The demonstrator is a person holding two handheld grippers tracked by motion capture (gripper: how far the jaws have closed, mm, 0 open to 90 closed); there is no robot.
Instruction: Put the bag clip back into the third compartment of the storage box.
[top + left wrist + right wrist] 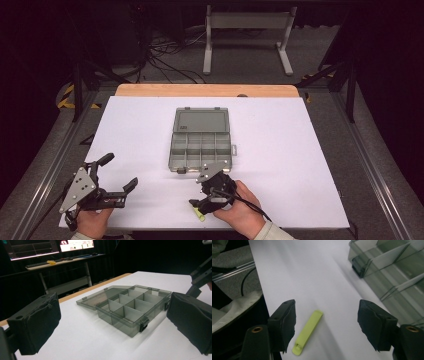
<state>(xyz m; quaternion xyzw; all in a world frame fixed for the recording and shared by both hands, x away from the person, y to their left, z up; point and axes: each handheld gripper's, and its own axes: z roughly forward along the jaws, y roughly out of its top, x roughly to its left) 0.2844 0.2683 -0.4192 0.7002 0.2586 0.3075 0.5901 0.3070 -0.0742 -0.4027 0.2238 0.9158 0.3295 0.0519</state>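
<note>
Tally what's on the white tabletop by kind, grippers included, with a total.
Grey compartment box, lid open: 1
Yellow-green plastic strip: 1
Handheld grippers: 2, the left gripper and the right gripper, both open
Total: 4

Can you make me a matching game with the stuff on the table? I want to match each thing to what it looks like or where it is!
Things:
1. organizer box
2. yellow-green strip
3. left gripper
4. table

Descriptions:
A. white and flat
B. lying flat between the right gripper's open jaws
C. grey see-through, lid open, with dividers inside
D. held at the near left of the table, jaws wide apart, gripping nothing

Pairs: 1-C, 2-B, 3-D, 4-A
</note>
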